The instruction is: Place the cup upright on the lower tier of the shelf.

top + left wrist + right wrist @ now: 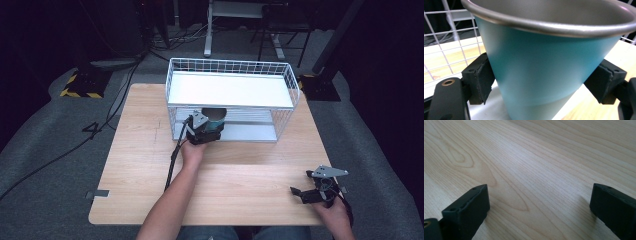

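Observation:
A teal cup [544, 62] with a bare metal rim stands upright between the pads of my left gripper [544, 82], which is shut on its lower wall. In the high view the cup [214, 116] sits at the front left opening of a white wire rack [171, 85], over the rack's lower shelf [250, 131], with my left gripper [206, 131] just in front of it. My right gripper [301, 183] rests low over the front right of the wooden table [140, 150]. Its jaws stand wide apart with bare wood between them [539, 205].
The rack has a white top shelf [230, 90] and wire sides that close in the cup on the left [451, 45]. A black cable [172, 162] trails from the left gripper along the forearm. Bare tabletop lies left of and in front of the rack.

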Tool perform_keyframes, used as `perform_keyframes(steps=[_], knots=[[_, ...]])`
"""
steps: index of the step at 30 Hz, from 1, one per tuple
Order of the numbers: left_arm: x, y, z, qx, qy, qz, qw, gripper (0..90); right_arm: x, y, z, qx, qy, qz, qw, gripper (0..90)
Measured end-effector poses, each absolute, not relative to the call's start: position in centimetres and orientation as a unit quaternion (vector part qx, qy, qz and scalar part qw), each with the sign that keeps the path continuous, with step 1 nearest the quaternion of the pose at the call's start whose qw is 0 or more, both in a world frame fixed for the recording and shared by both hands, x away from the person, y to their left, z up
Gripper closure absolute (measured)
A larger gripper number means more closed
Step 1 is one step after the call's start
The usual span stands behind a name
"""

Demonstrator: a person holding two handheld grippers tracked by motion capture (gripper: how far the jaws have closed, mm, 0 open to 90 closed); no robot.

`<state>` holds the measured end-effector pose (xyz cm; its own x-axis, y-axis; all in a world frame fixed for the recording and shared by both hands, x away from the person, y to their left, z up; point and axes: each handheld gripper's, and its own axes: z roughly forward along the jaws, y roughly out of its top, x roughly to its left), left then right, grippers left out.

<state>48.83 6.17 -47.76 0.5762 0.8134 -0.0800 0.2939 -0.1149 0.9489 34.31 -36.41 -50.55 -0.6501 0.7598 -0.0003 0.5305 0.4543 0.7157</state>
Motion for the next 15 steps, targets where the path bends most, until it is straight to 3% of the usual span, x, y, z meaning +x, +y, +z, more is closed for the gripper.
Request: perform_keyframes(steps=[15], knots=[[49.7,4.7,-48.6,0.711,0.407,0.245,0.518,18.4,34.3,-36.4,-50.6,0.386,0.837,0.353,0.163,3.1]])
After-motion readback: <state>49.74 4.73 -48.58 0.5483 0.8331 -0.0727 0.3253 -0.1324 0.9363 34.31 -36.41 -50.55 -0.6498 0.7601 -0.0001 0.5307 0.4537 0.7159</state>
